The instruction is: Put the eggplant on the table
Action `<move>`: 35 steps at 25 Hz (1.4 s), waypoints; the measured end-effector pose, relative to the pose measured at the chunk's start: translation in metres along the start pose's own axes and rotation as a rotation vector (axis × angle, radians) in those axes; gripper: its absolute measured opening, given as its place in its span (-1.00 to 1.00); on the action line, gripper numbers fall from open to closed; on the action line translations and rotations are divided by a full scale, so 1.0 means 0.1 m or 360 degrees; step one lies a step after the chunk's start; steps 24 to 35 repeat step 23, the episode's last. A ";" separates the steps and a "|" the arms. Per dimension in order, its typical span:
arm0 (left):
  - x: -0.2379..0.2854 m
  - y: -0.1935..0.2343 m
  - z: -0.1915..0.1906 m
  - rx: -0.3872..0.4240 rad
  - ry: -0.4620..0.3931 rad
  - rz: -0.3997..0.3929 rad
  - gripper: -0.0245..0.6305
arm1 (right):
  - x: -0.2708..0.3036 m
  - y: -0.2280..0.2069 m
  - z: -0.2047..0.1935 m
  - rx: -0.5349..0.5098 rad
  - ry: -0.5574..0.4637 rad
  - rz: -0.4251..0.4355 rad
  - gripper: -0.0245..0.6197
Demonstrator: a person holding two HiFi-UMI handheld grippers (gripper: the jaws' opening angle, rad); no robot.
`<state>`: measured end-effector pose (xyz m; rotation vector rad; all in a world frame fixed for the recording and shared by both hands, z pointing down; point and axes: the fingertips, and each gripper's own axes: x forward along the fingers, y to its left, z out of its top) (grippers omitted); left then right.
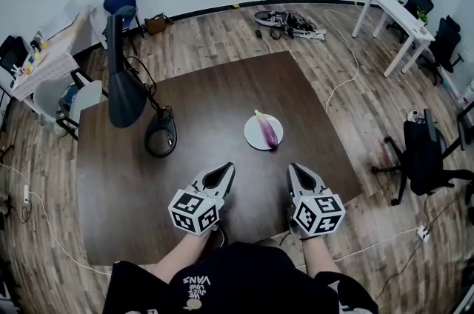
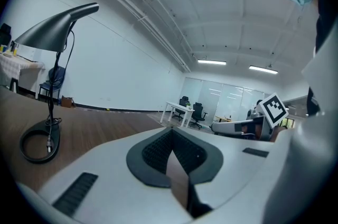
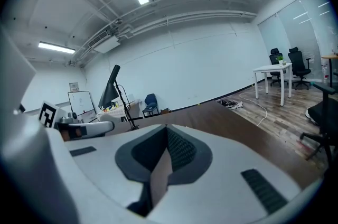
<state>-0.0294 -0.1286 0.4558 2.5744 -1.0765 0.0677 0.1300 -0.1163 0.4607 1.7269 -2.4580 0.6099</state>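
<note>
On plate (image 1: 252, 136), eggplant (image 1: 267, 132) lies diagonal: stem far-left, tip near-right.

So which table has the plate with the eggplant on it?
The dark brown table in front of you, the one with the lamp; the white table stands off to the right.

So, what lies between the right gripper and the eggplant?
Only bare dark table, then the rim of the white plate that the eggplant lies on. The head view shows this; the right gripper has its jaws shut and empty.
</note>
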 end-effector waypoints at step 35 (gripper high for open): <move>0.12 -0.03 -0.05 -0.0025 0.0024 0.0000 -0.89 | 0.04 -0.10 -0.02 0.0009 0.0025 0.0000 -0.87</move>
